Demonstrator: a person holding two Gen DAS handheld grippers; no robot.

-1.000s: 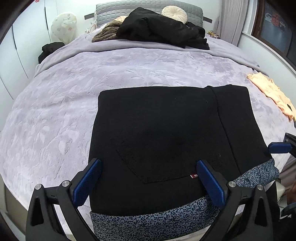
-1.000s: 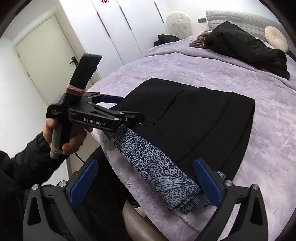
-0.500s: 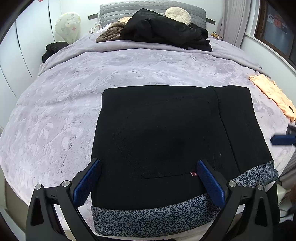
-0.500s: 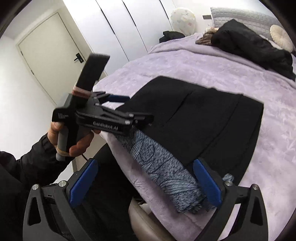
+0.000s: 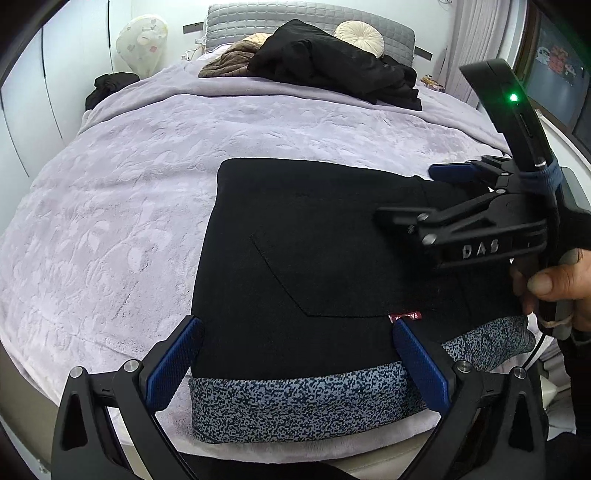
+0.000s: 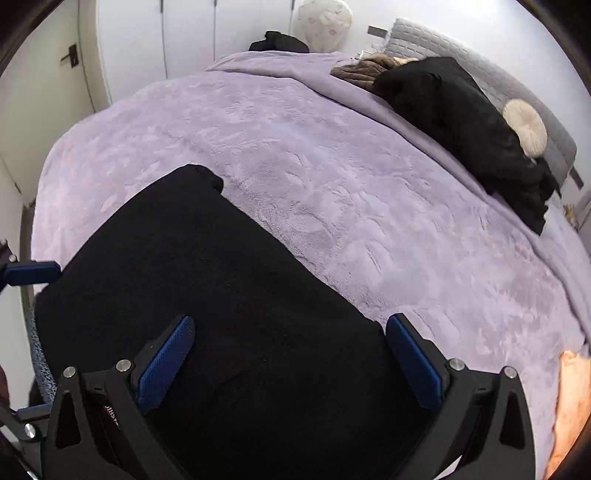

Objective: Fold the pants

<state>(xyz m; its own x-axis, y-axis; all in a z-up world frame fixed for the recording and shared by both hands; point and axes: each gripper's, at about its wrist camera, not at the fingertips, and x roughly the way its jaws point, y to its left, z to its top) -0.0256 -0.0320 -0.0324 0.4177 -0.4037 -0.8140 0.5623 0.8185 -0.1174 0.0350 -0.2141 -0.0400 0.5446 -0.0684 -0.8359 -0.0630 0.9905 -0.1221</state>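
Lilac bedspread under a folded pair of black pants at the foot of the bed.

Folded into a flat rectangle, the pants lie on the near edge of the bed, a back pocket and small red label facing up, a speckled blue-grey band showing along the near side; the left hand-held gripper hovers over that near edge with its blue pads spread wide, holding nothing; the right hand-held gripper hangs over the pants from the right, jaws wide apart too and empty, a hand wrapped round its handle; further off, a heap of black clothing, a brown garment and a round cream cushion sit by the grey headboard; an orange cloth lies at the right edge.
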